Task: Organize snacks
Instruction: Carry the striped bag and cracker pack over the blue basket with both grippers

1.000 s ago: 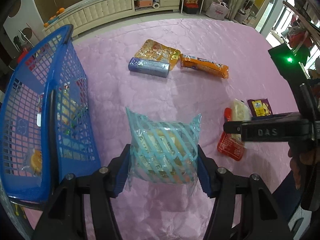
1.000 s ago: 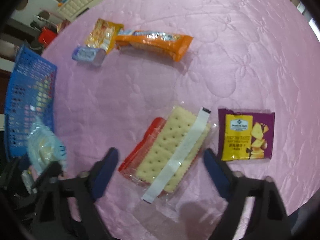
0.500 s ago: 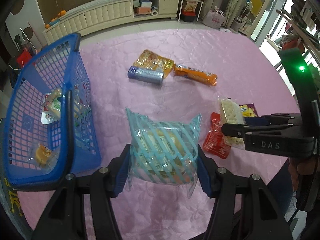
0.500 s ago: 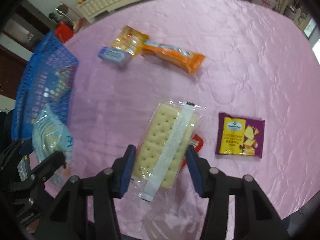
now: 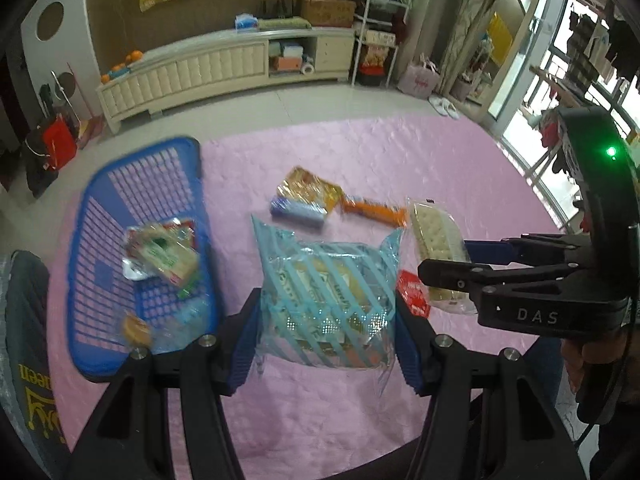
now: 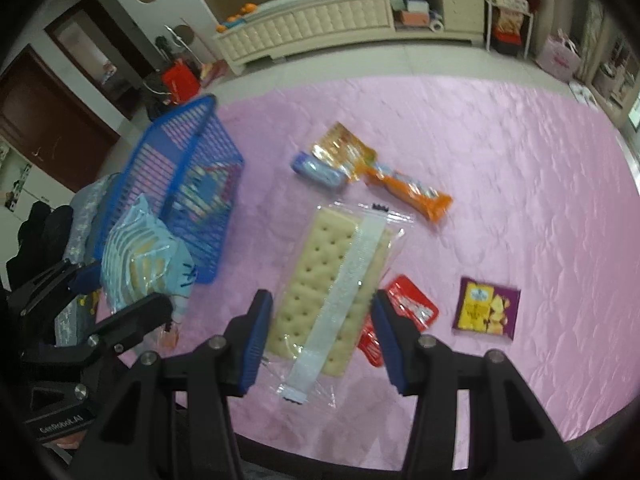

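Left wrist: left gripper (image 5: 326, 316) clamps blue-striped snack bag (image 5: 326, 284), lifted over pink cloth (image 5: 440, 168); blue basket (image 5: 86, 240) at 9 o'clock.

Right wrist: right gripper (image 6: 320, 334) pinches cracker pack (image 6: 326, 280); purple packet (image 6: 486, 308) lies at 3 o'clock on the cloth.

The cloth (image 6: 500, 152) is pink with a quilted pattern, the basket (image 5: 140, 184) blue with a grid of holes. The left gripper (image 5: 326, 332) is black with blue pads and holds a clear bag (image 5: 326, 284) striped pale blue; the right gripper (image 6: 320, 344), coloured alike, holds a clear pack (image 6: 332, 280) of cream, dotted crackers with a white strip. On the cloth lie an orange bar (image 6: 408, 192), a lilac-blue roll (image 6: 318, 170), a golden-yellow packet (image 6: 342, 148), a red pouch (image 6: 412, 306) and a purple packet (image 6: 486, 306) with a yellow panel.
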Available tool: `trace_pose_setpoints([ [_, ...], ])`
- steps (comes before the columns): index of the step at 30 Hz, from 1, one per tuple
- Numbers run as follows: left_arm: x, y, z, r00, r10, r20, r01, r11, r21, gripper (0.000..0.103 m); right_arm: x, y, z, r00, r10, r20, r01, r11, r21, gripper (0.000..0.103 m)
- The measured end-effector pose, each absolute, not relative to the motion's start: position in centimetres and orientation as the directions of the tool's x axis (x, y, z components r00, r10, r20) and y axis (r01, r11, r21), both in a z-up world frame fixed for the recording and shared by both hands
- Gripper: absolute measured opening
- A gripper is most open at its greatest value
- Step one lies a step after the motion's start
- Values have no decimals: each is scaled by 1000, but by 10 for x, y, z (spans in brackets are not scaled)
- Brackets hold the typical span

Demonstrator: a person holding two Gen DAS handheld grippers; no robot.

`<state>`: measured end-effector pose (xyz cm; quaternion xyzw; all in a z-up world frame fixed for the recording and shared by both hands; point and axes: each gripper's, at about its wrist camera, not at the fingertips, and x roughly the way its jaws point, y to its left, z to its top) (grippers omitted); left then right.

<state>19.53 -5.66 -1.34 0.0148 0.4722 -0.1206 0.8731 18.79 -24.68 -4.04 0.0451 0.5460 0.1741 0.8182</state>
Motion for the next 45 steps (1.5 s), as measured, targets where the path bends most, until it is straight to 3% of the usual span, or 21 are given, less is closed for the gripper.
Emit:
trace_pose_setpoints([
  [10,202,18,18,580,-118,-806,115,991,-62,57,215,-166,2,386,384,-839,-405,888,220,55],
  [23,209,108,-13,553,-70,-831,-39,993,-109,57,232,-49,-30,277,389,-879,-582,796,169,55],
  [45,241,127,-65,487,-124,-865,-11,989,-148,60,257,-29,-63,227,317,-921,-559,816,144,55],
])
